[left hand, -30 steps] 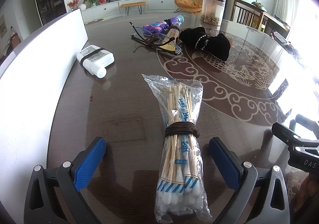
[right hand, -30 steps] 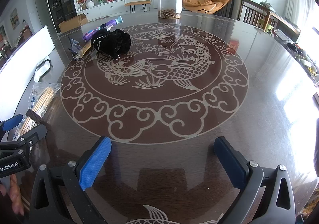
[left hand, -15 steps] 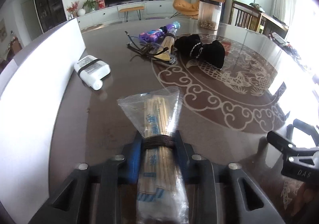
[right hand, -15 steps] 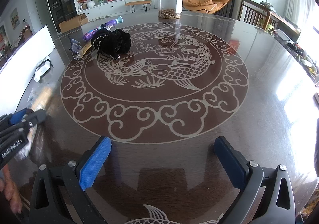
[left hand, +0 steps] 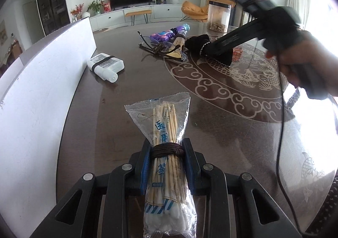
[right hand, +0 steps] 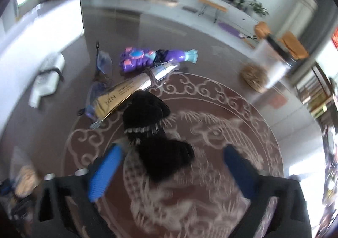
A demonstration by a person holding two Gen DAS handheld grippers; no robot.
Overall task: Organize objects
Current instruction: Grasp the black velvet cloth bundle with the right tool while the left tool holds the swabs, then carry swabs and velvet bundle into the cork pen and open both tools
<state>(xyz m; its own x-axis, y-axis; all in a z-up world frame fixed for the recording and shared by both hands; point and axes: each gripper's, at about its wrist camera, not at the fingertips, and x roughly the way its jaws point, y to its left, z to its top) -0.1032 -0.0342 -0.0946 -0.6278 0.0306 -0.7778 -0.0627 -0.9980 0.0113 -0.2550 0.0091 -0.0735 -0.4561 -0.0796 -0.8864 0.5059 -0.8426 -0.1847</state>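
Firmly, the left claw (left hand: 166, 166) was clamped on the bag of cotton swabs (left hand: 166, 164), its blue pads pressing the brown cord wound round the bundle's middle, the bag's clear end sticking out ahead over the dark surface (left hand: 88, 132). Farther ahead and left lay a white bottle (left hand: 105, 65). The right claw (right hand: 171, 168) stood wide open, poised over a black fabric pouch (right hand: 156, 132) lying between its fingers; beyond it lay a gold tube (right hand: 124, 92), then a purple toy (right hand: 156, 58).
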